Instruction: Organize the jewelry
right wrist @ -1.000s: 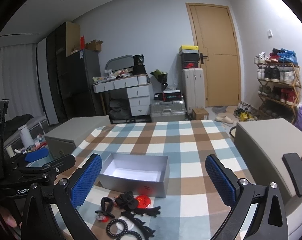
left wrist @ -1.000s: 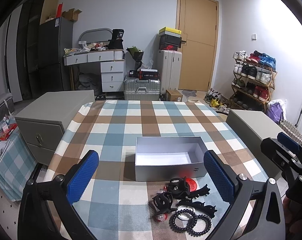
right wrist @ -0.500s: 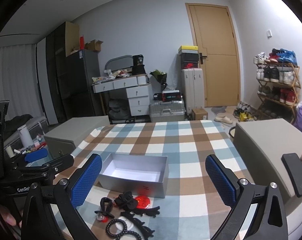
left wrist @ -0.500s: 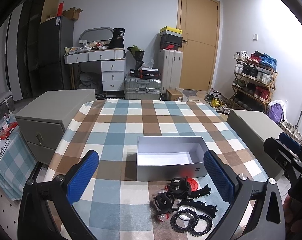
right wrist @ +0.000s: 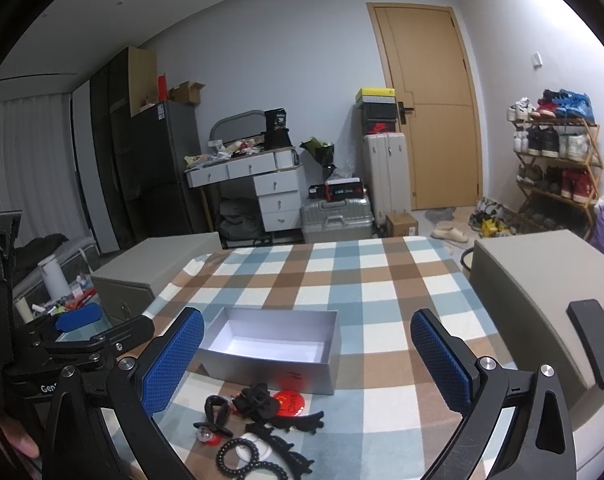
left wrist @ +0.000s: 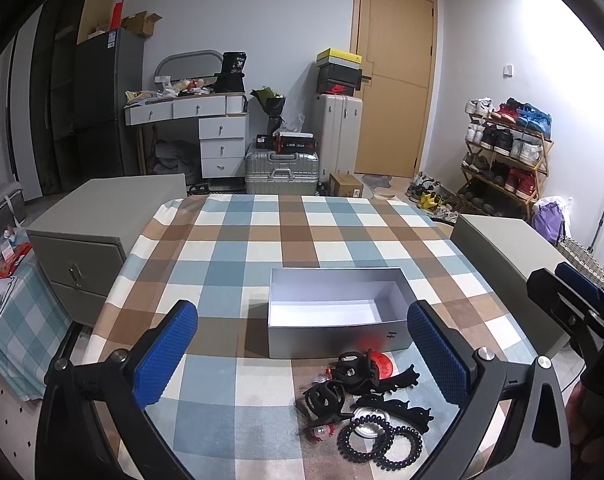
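Checkered counter [left wrist: 237, 240], open grey box [left wrist: 338, 336] mid-counter, left gripper [left wrist: 302, 354] and right gripper [right wrist: 306, 354] jaws wide apart holding nothing, black hair clips [left wrist: 342, 380] and coil ties [left wrist: 378, 438] heaped just before box.

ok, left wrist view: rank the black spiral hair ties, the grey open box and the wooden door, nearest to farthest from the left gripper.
1. black spiral hair ties: on the checked cloth, low between the fingers of the left gripper, toward the right one.
2. grey open box: just beyond the pile of clips, mid-table.
3. wooden door: back wall, right of centre, across the room.
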### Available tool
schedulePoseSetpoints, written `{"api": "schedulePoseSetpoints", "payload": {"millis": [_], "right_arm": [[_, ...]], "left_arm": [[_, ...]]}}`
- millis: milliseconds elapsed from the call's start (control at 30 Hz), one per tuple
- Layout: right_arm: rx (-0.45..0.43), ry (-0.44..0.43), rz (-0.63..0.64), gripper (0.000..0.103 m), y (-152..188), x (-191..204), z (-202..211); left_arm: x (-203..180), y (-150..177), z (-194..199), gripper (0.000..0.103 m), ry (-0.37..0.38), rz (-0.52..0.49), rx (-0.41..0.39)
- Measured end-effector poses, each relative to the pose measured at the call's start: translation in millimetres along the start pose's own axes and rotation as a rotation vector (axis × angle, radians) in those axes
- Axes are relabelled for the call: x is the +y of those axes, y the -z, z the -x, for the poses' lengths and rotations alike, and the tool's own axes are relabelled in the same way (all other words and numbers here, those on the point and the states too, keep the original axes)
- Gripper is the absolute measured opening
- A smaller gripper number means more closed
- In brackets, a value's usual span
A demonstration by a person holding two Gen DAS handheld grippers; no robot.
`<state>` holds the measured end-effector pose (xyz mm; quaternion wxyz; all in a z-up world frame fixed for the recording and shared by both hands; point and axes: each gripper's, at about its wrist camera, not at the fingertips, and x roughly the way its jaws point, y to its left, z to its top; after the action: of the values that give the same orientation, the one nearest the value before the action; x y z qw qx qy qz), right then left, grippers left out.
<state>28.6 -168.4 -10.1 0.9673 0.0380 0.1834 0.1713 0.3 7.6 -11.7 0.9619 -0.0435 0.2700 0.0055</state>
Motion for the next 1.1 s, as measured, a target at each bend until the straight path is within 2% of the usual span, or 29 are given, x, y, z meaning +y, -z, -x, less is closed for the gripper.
{"api": "schedulePoseSetpoints", "payload": {"millis": [667,767,1100], "right_arm": [[0.016,0.013,-0.001,0.103,7.6,-3.1,-5.4],[0.027,0.019,-0.004,0.103,10.9,-4.0,-8.9],[0.088,0.027,-0.007,0.103,26.9,-7.6,-26.5]], "left_arm": [[1.8,4.2,-4.6,0.102,0.025,0.015,0.05],[5.4,8.3,-11.6,0.102,0.084,0.026,0.1],[13.1,42.3,-37.8,0.102,0.154,0.031,0.252]]}}
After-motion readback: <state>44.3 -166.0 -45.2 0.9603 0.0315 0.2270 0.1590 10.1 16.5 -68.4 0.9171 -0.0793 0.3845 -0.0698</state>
